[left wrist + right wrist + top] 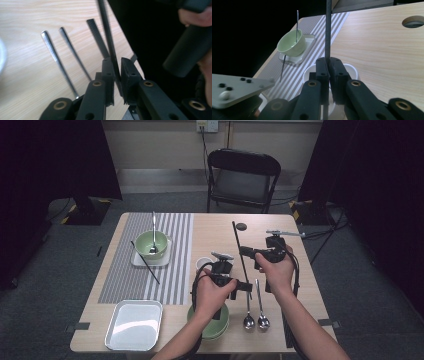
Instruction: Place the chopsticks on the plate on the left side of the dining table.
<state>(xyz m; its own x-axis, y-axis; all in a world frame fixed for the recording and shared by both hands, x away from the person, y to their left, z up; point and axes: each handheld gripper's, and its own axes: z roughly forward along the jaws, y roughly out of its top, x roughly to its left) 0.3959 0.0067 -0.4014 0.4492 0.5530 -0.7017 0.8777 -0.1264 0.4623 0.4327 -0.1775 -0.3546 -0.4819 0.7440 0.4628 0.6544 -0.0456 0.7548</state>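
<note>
A thin black chopstick (239, 251) is clamped at once by the left hand-held gripper (117, 75) and the right hand-held gripper (329, 65), each with jaws closed narrowly on it. Both are held low over the table (215, 227), above two spoons (255, 320).

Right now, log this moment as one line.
left gripper: shut on black chopstick | right gripper: shut on same chopstick | two spoons: on table

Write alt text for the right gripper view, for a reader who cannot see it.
Two black fingers are shut on a thin black chopstick that rises straight up. Beyond them lies a wooden table with a white cup, and on a striped mat a green bowl sits on a small tray.
</note>
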